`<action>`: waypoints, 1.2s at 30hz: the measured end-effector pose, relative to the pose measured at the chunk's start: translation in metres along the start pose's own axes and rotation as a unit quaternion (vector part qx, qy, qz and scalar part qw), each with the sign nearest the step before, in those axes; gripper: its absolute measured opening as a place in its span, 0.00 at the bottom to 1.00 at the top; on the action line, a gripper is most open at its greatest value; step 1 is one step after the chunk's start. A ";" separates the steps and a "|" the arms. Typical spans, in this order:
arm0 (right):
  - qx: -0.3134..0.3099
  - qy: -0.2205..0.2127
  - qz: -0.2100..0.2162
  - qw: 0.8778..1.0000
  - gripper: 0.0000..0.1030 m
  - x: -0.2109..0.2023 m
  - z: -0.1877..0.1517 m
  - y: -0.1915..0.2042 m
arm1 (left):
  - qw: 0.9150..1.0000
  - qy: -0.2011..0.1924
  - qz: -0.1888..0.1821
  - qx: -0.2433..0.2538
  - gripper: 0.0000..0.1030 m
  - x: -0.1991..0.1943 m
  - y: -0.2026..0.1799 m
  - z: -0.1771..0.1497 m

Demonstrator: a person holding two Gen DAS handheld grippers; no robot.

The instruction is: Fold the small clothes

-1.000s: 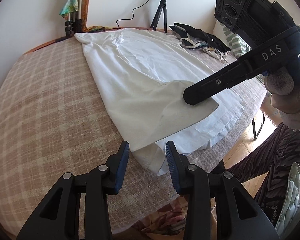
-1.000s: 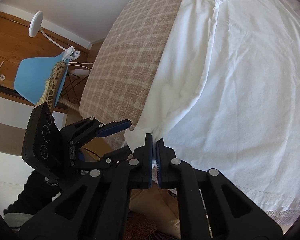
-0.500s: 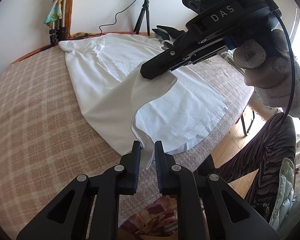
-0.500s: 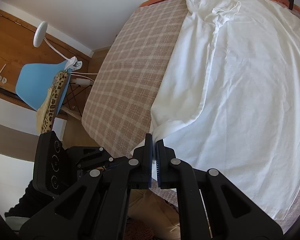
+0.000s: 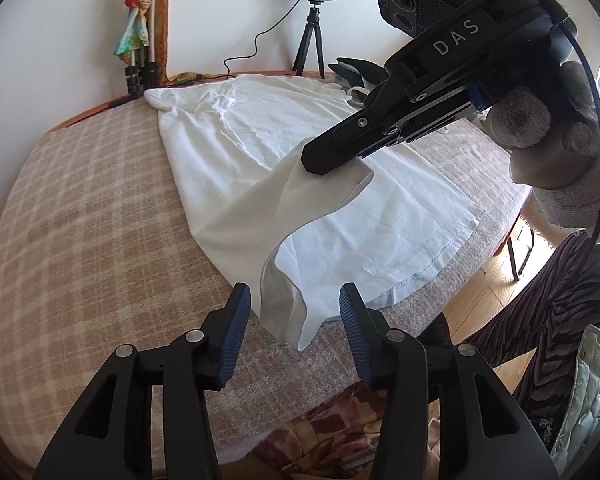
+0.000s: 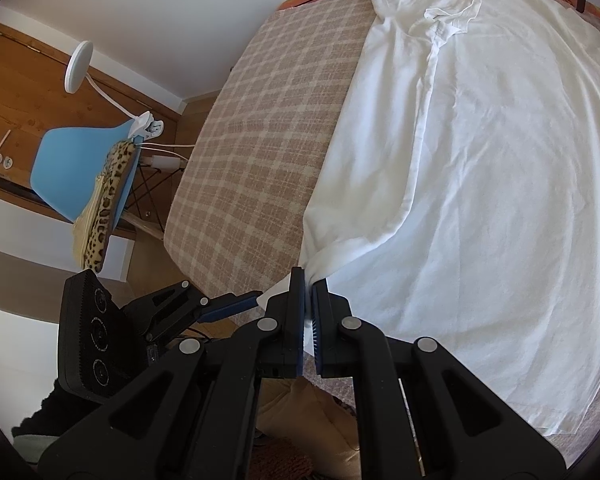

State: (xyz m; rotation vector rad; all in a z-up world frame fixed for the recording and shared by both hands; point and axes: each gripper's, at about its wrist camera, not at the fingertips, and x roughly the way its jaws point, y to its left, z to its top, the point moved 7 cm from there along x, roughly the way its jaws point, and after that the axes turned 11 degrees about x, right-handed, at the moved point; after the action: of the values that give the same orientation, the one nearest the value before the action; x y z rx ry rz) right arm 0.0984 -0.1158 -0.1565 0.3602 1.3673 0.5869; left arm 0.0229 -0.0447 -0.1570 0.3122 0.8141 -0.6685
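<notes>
A white shirt (image 5: 372, 232) lies spread on the checked table cover (image 5: 88, 248), collar at the far end; it also fills the right wrist view (image 6: 480, 184). My right gripper (image 6: 309, 284) is shut on the shirt's near side edge and holds that fold lifted over the shirt's middle; it also shows in the left wrist view (image 5: 320, 162). My left gripper (image 5: 294, 312) is open, and the hanging bottom corner of the shirt (image 5: 300, 320) sits loose between its fingers. It also shows open at lower left in the right wrist view (image 6: 236, 304).
A ring light on a tripod (image 5: 314, 20) and dark clothes (image 5: 360, 72) stand at the table's far side. A blue chair (image 6: 80, 172) with a leopard-print cushion is off the table's left. The table's near edge (image 5: 300, 396) drops to a wooden floor.
My left gripper, shut on the shirt's bottom corner half a second ago, has opened, and the corner now hangs free. My right gripper has carried the lifted edge further over the shirt.
</notes>
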 end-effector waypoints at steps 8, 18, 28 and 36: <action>0.017 0.019 0.015 1.000 0.05 0.008 -0.015 -0.008 | 0.998 0.043 0.036 -0.003 0.03 0.006 0.008 -0.025; 0.058 0.071 -0.025 0.996 0.05 0.056 -0.046 -0.053 | 0.996 0.075 0.044 0.011 0.02 0.000 0.004 -0.054; 0.011 -0.018 -0.022 1.000 0.27 -0.006 -0.049 -0.067 | 0.998 0.027 0.023 -0.042 0.04 -0.028 0.013 -0.032; 0.047 -0.143 -0.036 0.988 0.39 -0.091 -0.006 -0.108 | 1.000 -0.007 -0.009 -0.022 0.13 -0.009 -0.023 0.020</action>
State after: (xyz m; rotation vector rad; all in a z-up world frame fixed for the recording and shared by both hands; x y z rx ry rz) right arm 0.1034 -0.2563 -0.1451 0.4509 1.1289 0.3947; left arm 0.0148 -0.0685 -0.1370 0.2603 0.8181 -0.6671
